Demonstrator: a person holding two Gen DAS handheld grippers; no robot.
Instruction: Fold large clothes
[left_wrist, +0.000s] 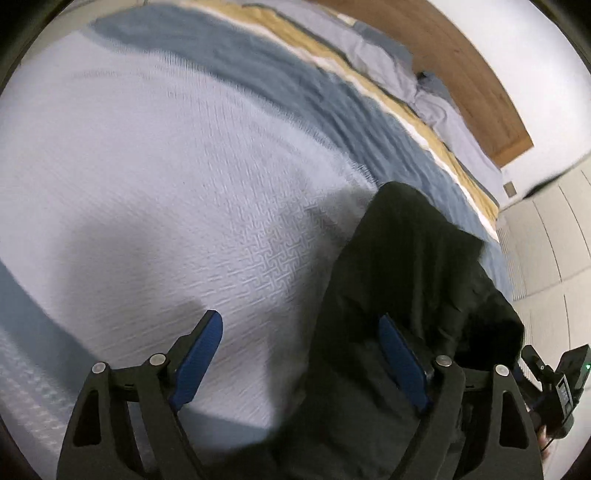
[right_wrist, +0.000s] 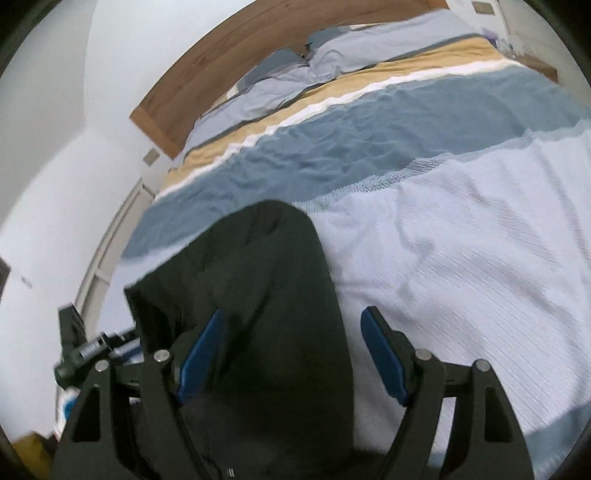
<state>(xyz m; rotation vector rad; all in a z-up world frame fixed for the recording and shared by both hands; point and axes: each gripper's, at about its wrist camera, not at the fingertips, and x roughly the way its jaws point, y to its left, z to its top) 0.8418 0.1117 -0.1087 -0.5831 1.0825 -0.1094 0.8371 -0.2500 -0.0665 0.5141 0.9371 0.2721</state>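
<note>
In the left wrist view, the white bedspread with its woven pattern fills the left and middle of the frame, and a blue-grey blanket runs across beyond it, edged by a yellow and white stripe. The left gripper is spread wide, holding nothing, with one blue fingertip over bare bedspread and the other over dark cloth. That cloth is the dark garment, a black, bunched piece lying on the bed at the right of this view and reaching down to the bottom edge. Past it, at the far right, part of the other tool shows, and beyond the blanket lie pale pillows against a wooden headboard. In the right wrist view, a white wall takes the left side, then the dark garment lies lower left of centre on the bed, its far end resting at the border of blanket and bedspread. The right gripper is likewise released and wide apart, one fingertip over the garment and the other over the white bedspread; whether either tip touches the cloth cannot be told. Pillows and headboard lie at the top.
</note>
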